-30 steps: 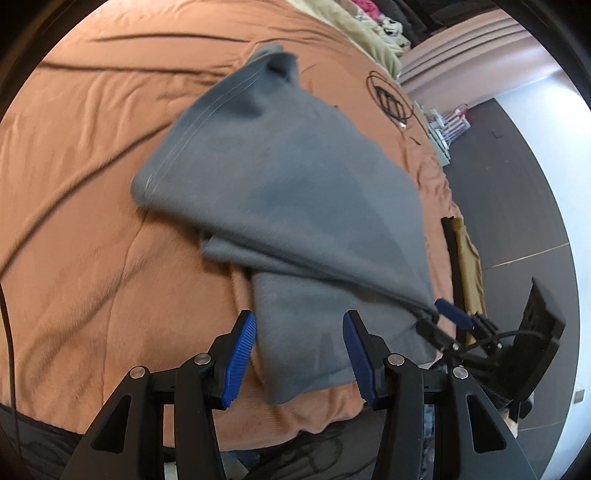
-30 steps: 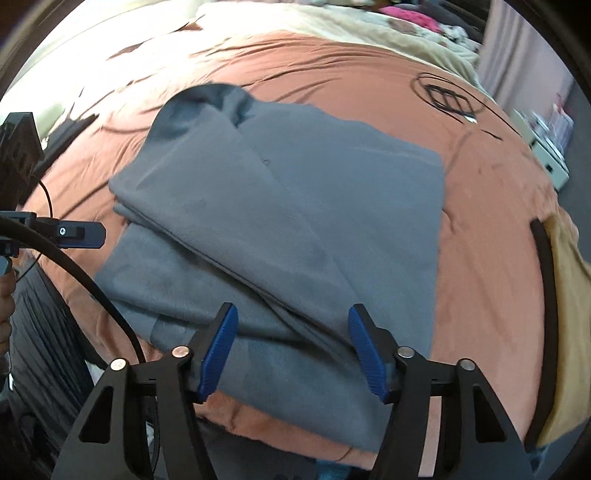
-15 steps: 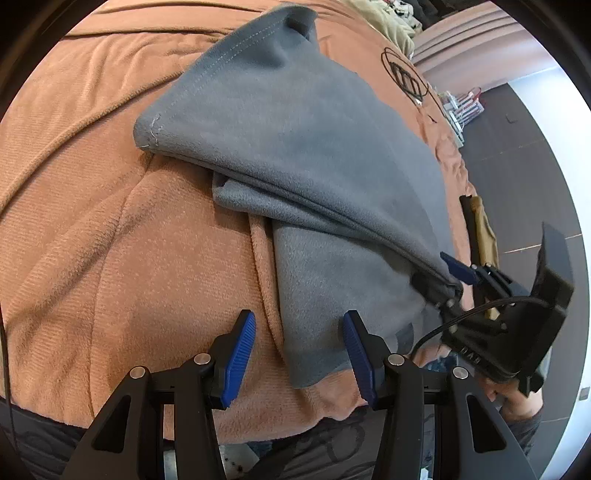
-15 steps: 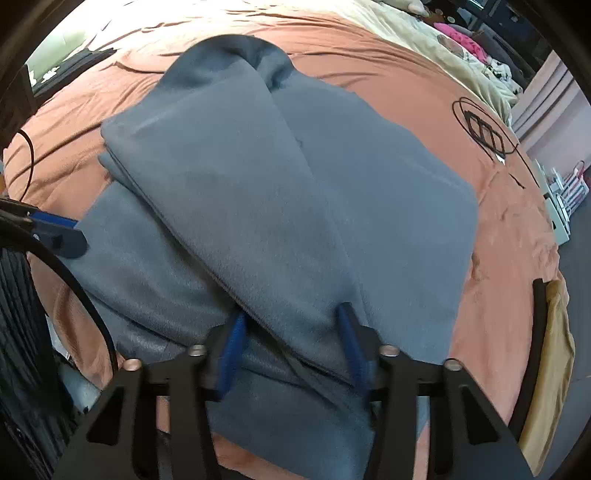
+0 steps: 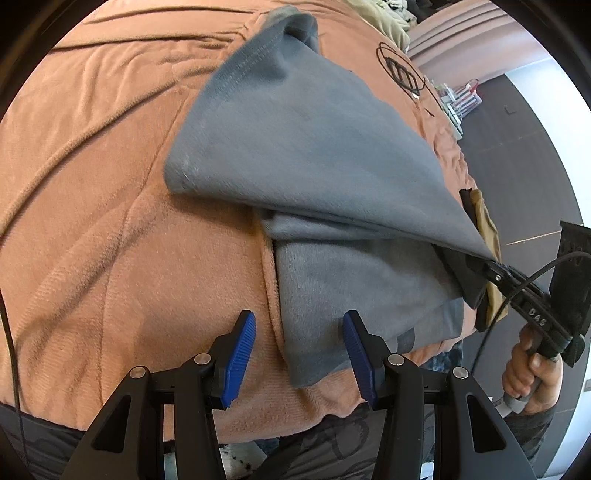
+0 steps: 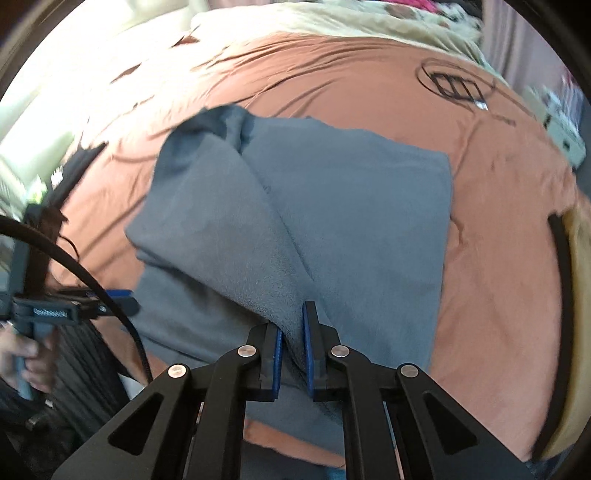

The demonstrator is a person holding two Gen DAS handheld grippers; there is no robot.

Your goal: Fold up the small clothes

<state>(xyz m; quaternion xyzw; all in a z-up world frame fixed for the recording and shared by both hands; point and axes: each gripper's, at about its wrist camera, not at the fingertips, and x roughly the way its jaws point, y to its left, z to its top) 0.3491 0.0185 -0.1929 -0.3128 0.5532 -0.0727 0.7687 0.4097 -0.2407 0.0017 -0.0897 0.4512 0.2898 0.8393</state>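
Note:
A grey fleece garment (image 5: 332,173) lies partly folded on an orange-brown bed cover (image 5: 92,206). My left gripper (image 5: 299,354) is open, its blue pads straddling the garment's near left corner just above the bed edge. My right gripper (image 6: 293,350) is shut on a raised fold of the grey garment (image 6: 332,206) and lifts that layer. In the left wrist view the right gripper (image 5: 495,273) shows at the right, pulling the top layer taut. In the right wrist view the left gripper (image 6: 118,299) shows at the left.
A tan cloth with a black strap (image 6: 569,280) lies at the bed's right edge. A black logo (image 6: 454,83) is printed on the cover farther back. Pale bedding and mixed clothes (image 6: 332,18) lie at the far side. Dark floor (image 5: 524,122) is to the right.
My right gripper has closed on the garment's top fold and lifted it. My left gripper stayed open near the garment's near corner, shifting slightly.

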